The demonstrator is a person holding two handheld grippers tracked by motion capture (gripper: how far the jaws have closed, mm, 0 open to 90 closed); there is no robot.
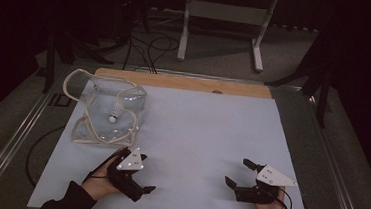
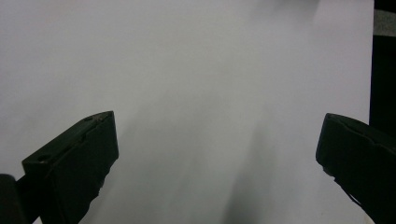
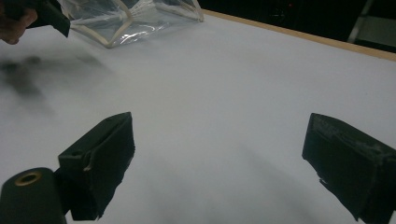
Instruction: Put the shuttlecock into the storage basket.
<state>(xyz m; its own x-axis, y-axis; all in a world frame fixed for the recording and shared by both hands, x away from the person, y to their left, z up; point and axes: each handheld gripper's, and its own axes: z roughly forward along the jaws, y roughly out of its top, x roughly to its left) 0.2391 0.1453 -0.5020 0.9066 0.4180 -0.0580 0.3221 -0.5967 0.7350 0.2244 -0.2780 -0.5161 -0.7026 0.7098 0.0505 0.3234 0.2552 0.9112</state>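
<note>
A clear plastic bag [image 1: 104, 109] with cream trim lies at the back left of the white table [image 1: 201, 131], and a white shuttlecock [image 1: 116, 114] rests inside it. In the right gripper view the bag [image 3: 130, 18] is at the upper left. My left gripper [image 1: 147, 173] is near the front edge, just in front of the bag, open and empty. In its own view the left gripper [image 2: 217, 154] has bare white tabletop between its jaws. My right gripper [image 1: 237, 171] hovers at the front right, open and empty, and points left; its own view shows the right gripper [image 3: 219, 154] spread wide.
A wooden strip [image 1: 185, 82] runs along the table's far edge. Behind the table, a white frame [image 1: 225, 17] stands on the floor with black cables [image 1: 148, 46] and dark stands [image 1: 321, 80] either side. The left hand with its gripper [image 3: 32, 14] appears at the right gripper view's upper left.
</note>
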